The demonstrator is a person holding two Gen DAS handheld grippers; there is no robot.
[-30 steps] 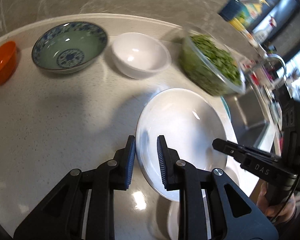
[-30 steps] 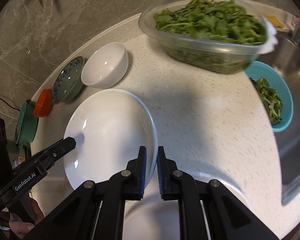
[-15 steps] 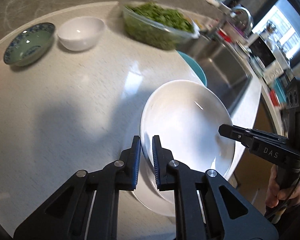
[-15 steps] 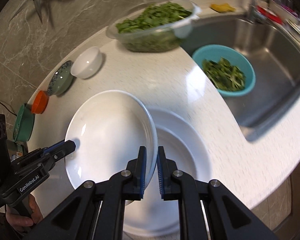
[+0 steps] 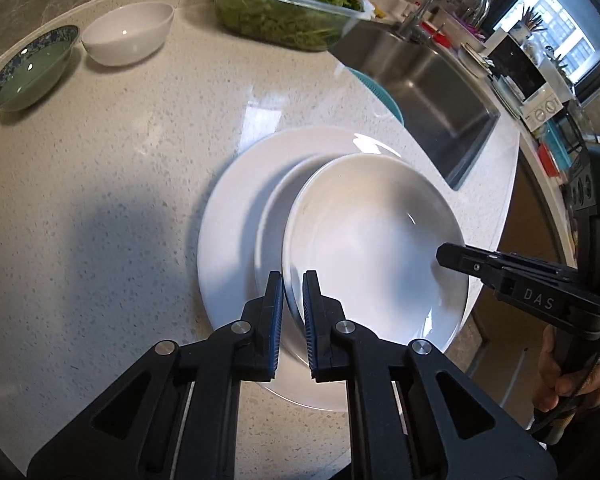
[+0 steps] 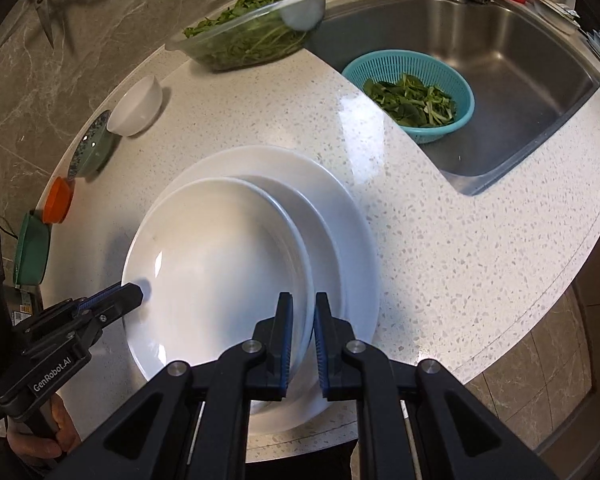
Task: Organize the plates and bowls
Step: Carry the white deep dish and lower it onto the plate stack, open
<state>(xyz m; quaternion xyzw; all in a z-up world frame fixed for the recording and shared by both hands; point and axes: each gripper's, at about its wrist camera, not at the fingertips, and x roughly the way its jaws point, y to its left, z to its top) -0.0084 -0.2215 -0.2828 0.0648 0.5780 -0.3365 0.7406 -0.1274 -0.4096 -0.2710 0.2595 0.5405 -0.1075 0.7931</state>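
left tongs (image 5: pixel 292 316), right tongs (image 6: pixel 300 336): both clamp deep plate (image 5: pixel 372 256) | right view only: colander (image 6: pixel 412 76)

Deep plate (image 5: pixel 372 236) over larger plate (image 5: pixel 236 216)

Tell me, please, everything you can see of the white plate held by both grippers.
The smaller white plate is round, glossy, plain and empty, ceramic by its look. It tilts above the larger white plate on the speckled counter. The left gripper and right gripper clamp opposite rims.
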